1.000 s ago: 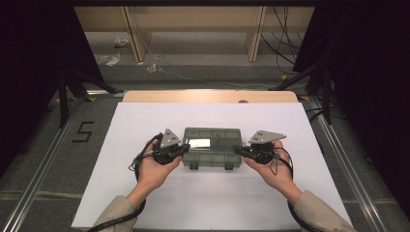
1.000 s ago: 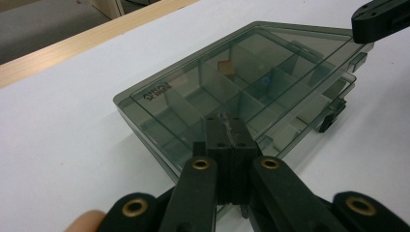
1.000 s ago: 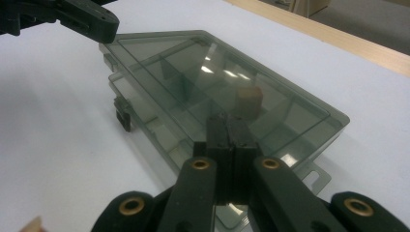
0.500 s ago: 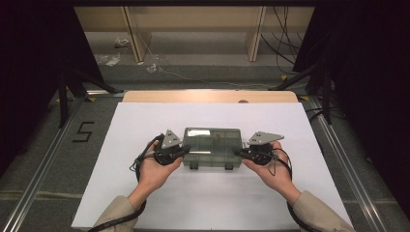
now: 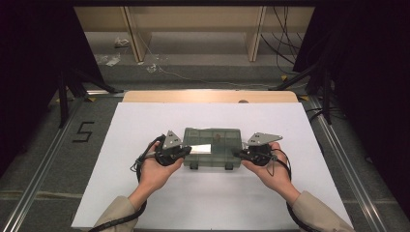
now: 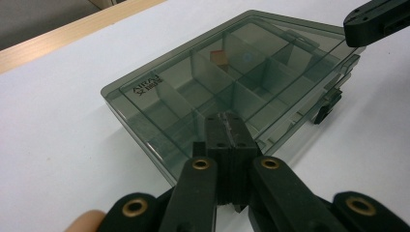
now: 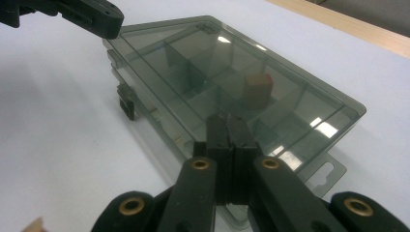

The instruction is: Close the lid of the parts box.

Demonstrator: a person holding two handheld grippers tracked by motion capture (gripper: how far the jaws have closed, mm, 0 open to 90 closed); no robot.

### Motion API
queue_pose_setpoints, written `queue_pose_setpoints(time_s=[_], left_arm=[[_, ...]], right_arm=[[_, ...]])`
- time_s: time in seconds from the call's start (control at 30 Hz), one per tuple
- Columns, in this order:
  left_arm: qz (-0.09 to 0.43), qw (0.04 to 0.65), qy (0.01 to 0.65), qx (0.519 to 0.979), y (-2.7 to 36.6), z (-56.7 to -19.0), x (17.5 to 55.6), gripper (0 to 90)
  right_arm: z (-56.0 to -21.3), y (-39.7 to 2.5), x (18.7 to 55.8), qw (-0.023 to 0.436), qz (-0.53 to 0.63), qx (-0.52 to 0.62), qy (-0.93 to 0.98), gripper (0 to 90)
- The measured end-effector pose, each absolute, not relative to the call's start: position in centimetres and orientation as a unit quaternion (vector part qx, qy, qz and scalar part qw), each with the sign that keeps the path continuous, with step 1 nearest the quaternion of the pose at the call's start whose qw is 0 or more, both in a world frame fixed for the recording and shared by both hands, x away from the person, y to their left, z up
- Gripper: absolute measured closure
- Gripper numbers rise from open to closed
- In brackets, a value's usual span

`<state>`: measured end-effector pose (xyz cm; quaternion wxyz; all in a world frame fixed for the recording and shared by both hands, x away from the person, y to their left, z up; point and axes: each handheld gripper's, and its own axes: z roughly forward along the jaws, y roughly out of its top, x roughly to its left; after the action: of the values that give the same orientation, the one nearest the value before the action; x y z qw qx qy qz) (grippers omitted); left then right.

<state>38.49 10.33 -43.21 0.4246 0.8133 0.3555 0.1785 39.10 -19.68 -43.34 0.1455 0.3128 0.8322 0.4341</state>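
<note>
A smoky plastic box (image 5: 212,147) lies mid-table on white paper (image 5: 145,121), lid down. The left gripper (image 5: 180,152) and right gripper (image 5: 240,154), both clenched with nothing between them, press opposite ends, seemingly to steady it.

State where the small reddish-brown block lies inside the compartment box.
In the right gripper view, the small reddish-brown block sits in a compartment of the smoky clear compartment box, under its closed lid, just beyond the right gripper and toward the wooden table edge.

A compartment box (image 5: 212,147) is lying on the counter (image 5: 145,121), between the left tool (image 5: 185,151) and right tool (image 5: 238,154); a small block (image 7: 257,90) is sitting inside it.
</note>
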Motion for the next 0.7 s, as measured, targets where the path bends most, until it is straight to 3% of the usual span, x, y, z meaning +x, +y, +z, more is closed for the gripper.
queue_pose_setpoints(time_s=[0.7], left_arm=[[0.168, 0.416, 0.355, 0.820, 10.08, -43.72, 38.52, 89.5]], right_arm=[[-44.04, -19.42, 39.19, 0.135, 0.424, 0.314, 0.839, 90.0]])
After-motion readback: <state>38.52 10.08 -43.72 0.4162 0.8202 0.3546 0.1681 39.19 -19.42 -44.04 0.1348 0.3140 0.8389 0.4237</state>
